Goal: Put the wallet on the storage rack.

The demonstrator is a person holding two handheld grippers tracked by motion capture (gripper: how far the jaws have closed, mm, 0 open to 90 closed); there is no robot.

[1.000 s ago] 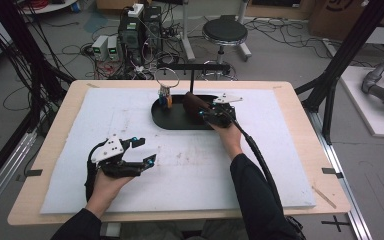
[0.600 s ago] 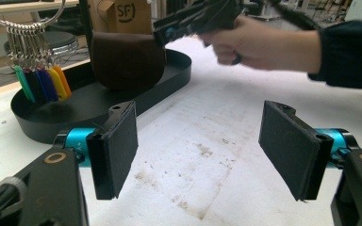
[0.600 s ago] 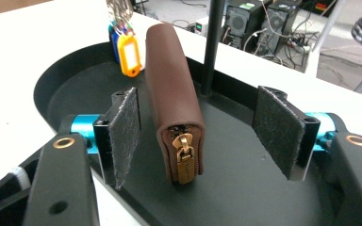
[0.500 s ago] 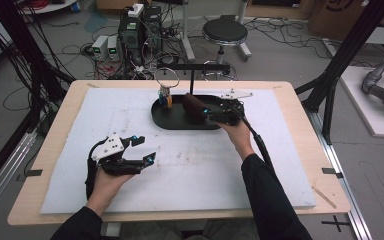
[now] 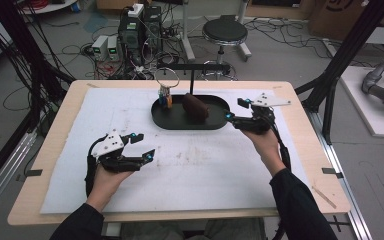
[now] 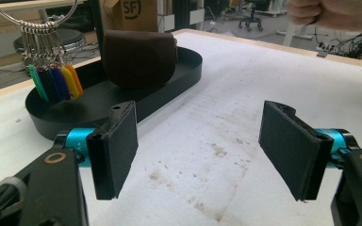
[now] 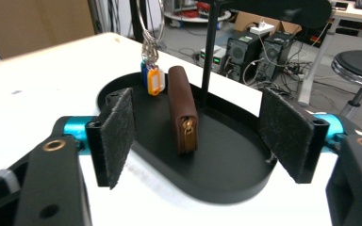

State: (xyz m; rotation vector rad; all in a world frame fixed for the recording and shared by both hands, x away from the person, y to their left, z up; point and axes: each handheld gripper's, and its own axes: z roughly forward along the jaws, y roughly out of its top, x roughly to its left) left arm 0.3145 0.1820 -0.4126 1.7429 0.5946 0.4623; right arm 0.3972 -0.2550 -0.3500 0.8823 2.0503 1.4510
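Right gripper has just let go of the brown pouch: a second ago it was over the black tray at the pouch, and now it's backed off just past the tray's right end. Its jaws have just been opening and now stand wide with nothing between them; in the right gripper view the pouch sits beyond the pads, apart from both.

Pouch stands upright on its edge inside the tray, zipper end toward the right gripper, just beside the post of the key stand. Keyring with coloured tags hangs over the tray's left part, next to the pouch.

Left gripper is parked on the white mat, well in front of the tray and to its left, jaws wide and empty, unchanged from a second ago.

My read: the pouch placement is done, and the right hand is clearing out. Pouch looks stable, no lean visible.
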